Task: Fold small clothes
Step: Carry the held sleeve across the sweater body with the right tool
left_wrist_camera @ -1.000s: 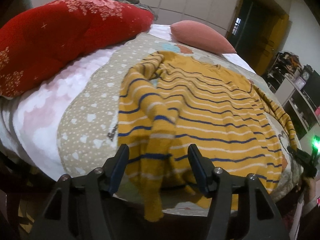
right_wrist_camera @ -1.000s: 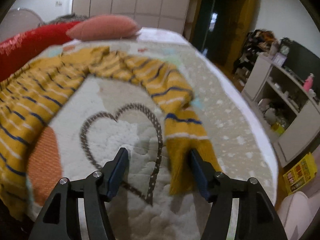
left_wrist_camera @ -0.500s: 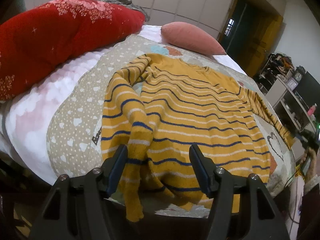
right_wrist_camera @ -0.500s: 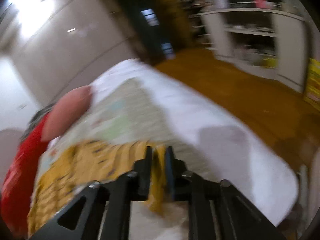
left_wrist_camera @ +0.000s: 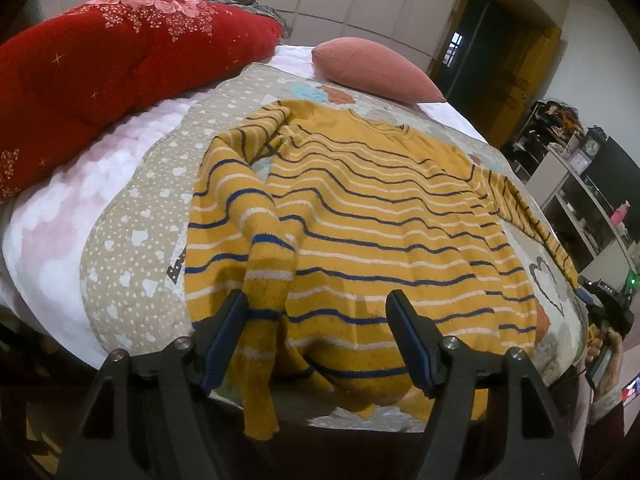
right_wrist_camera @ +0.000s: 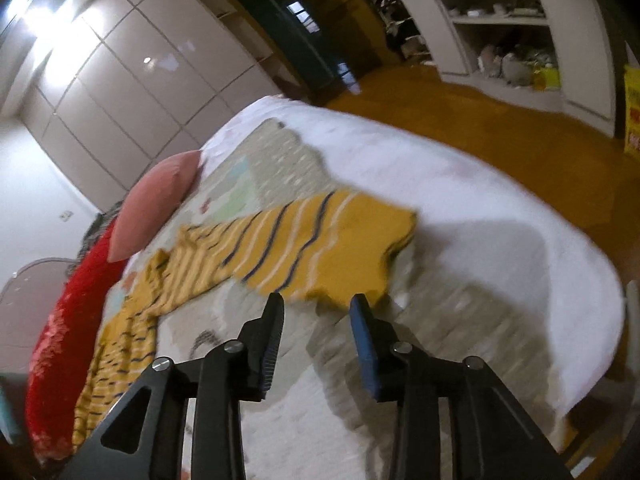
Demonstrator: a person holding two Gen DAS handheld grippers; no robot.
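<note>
My left hand-held gripper (left_wrist_camera: pixel 316 328) has just been opening and now stands wide over the near hem of the yellow striped sweater (left_wrist_camera: pixel 376 216), which lies flat on the bed (left_wrist_camera: pixel 48 232), one sleeve (left_wrist_camera: pixel 256 236) folded across just before the left finger. My right hand-held gripper (right_wrist_camera: pixel 316 336) has just opened again and holds nothing, the other sleeve (right_wrist_camera: pixel 320 248) lying just ahead of its fingertips. I think this loose sleeve may bunch or slide over the bed edge if I pull too quickly.

**Both grippers parted, nothing clamped**

The left gripper (left_wrist_camera: pixel 316 320) points downward, its jaws just opening wider. The right gripper (right_wrist_camera: pixel 316 312), rolled sideways, has just reopened its jaws. A hand (left_wrist_camera: pixel 600 356) grips the right tool's handle.
</note>
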